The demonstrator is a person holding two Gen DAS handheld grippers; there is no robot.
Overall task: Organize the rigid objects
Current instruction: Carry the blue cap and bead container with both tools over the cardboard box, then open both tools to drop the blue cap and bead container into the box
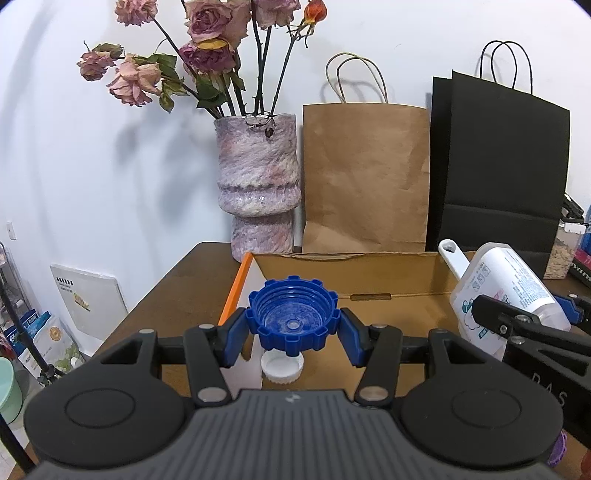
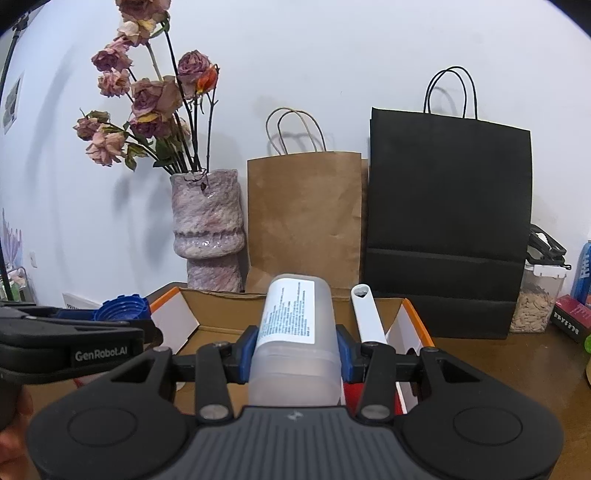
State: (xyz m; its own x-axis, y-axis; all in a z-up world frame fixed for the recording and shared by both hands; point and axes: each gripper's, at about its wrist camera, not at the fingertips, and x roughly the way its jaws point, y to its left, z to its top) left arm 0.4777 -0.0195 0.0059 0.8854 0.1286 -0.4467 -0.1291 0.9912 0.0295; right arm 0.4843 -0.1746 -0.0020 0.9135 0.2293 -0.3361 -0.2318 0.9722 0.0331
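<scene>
We see a bright blue cap (image 1: pixel 293 318) with a notched rim, and under it a plain white cap (image 1: pixel 282 366). Our 2 grippers, the left (image 1: pixel 293 326) and the right (image 2: pixel 295 347), are black with blue pads. The bottle (image 2: pixel 295 332) is frosted white with a white label in small blue print. The box (image 1: pixel 369 291) is brown cardboard with an orange edge. The vase (image 1: pixel 257 184) is mottled pink, purple and white, holding faded pink roses (image 1: pixel 207 22). 1 paper bag (image 1: pixel 365 177) is tan, another bag (image 1: pixel 502 166) black.
</scene>
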